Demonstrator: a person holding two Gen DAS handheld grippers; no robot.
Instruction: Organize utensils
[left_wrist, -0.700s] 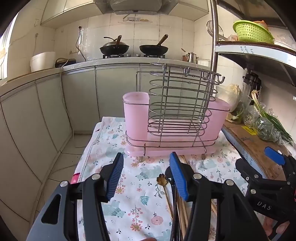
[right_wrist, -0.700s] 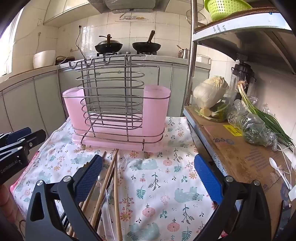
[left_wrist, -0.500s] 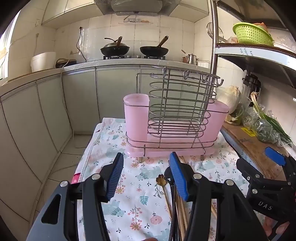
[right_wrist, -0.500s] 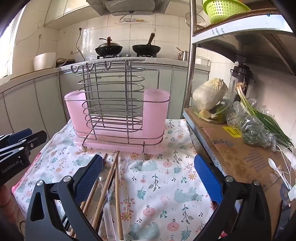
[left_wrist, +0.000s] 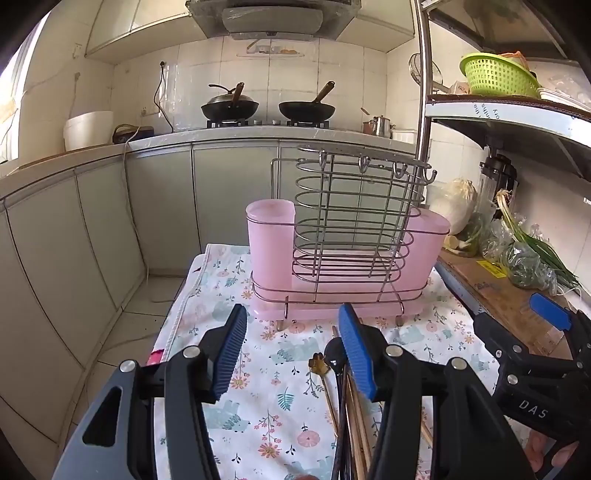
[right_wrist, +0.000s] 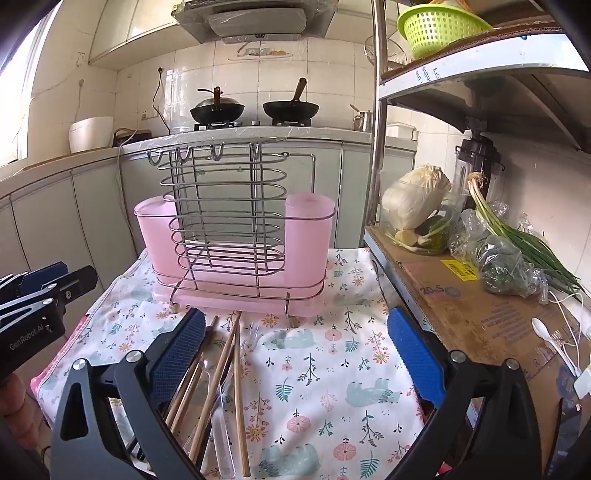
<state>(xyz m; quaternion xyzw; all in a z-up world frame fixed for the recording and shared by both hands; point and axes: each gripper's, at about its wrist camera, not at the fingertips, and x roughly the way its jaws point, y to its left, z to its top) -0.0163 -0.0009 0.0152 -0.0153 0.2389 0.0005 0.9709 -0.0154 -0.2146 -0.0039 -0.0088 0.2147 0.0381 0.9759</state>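
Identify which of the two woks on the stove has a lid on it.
The left wok: a lid with a knob covers it, while the right wok is open.

Right gripper (left_wrist: 532, 373) reads "DAS"; left gripper (right_wrist: 40, 314) reads "GenRobot.AI".

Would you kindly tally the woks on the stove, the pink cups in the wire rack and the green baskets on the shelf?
Woks: 2
Pink cups: 2
Green baskets: 1
Total: 5
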